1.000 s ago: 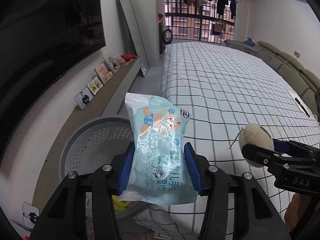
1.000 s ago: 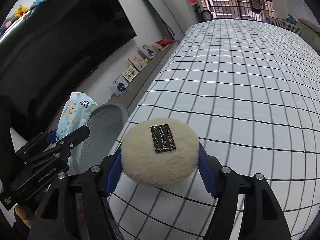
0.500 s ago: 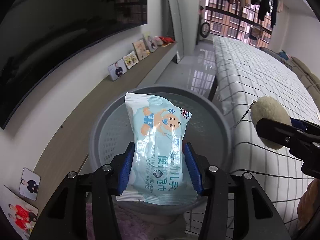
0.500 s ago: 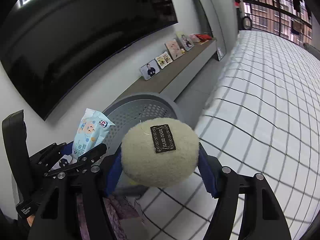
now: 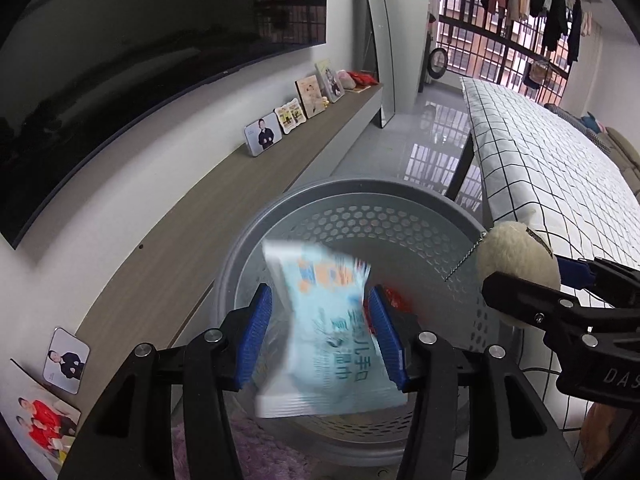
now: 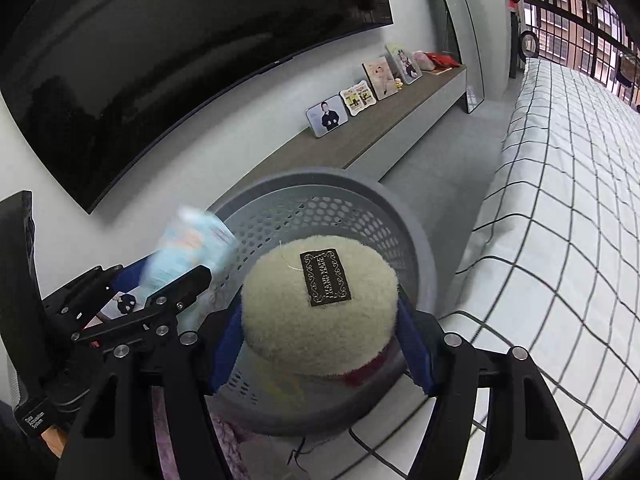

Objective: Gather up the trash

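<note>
A light-blue pack of baby wipes shows motion-blurred between the blue pads of my left gripper. It sits lower than the pads' grip line, with a gap at the left pad, sliding down over the grey perforated basket. The same pack appears blurred in the right wrist view. My right gripper is shut on a cream plush ball with a dark label, held above the basket's rim. The ball's small chain hangs into the basket.
Something red lies inside the basket. A bed with a checked cover runs along the right. A low shelf with photo frames runs under a wall-mounted dark screen on the left. A purple rug lies by the basket.
Both grippers swung from over the bed to above the basket. The wipes pack, firmly clamped earlier, now slips downward between the left pads. The right gripper keeps its hold on the plush ball.
</note>
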A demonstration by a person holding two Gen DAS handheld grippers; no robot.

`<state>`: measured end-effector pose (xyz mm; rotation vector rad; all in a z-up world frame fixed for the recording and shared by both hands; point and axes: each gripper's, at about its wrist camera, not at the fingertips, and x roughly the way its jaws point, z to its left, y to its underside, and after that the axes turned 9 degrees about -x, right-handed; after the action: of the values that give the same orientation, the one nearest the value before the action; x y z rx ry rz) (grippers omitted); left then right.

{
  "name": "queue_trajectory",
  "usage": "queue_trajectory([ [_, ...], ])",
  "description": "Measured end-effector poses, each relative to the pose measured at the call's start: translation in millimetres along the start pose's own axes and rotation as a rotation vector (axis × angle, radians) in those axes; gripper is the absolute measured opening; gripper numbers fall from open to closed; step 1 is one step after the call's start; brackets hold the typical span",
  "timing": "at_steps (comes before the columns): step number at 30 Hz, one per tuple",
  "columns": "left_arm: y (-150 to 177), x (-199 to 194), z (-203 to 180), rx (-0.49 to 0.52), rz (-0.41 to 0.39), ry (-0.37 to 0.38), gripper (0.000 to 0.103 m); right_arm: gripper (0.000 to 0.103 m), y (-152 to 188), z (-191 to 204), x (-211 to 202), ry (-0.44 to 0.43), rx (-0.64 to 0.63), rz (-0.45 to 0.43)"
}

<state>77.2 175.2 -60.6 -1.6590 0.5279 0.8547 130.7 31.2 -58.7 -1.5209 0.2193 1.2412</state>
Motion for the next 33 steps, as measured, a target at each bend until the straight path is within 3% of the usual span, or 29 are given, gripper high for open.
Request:
queue_trajectory([
  [2,-1,2,-1,-0.001,-0.001,-0.011,0.054,0.066,1,1,2,-0.004,-0.002,-0.003],
  [4,-1,0,0,-0.005,-0.009,-0.022,0.07,0.069,2,0,1,-0.005,-0.001,-0.013],
  [5,-1,-1,0,-0.008,-0.014,-0.026,0.071,0.069,2,-1,0,-0.006,0.002,-0.017],
  [15,2,-7,3,-0.031,-0.011,-0.054,0.072,0.074,7,2,-10,0.024,-0.021,-0.059],
  [33,5,-11,7,-0.049,-0.021,-0.104,0.078,0.074,9,2,-9,0.075,-0.021,-0.058],
])
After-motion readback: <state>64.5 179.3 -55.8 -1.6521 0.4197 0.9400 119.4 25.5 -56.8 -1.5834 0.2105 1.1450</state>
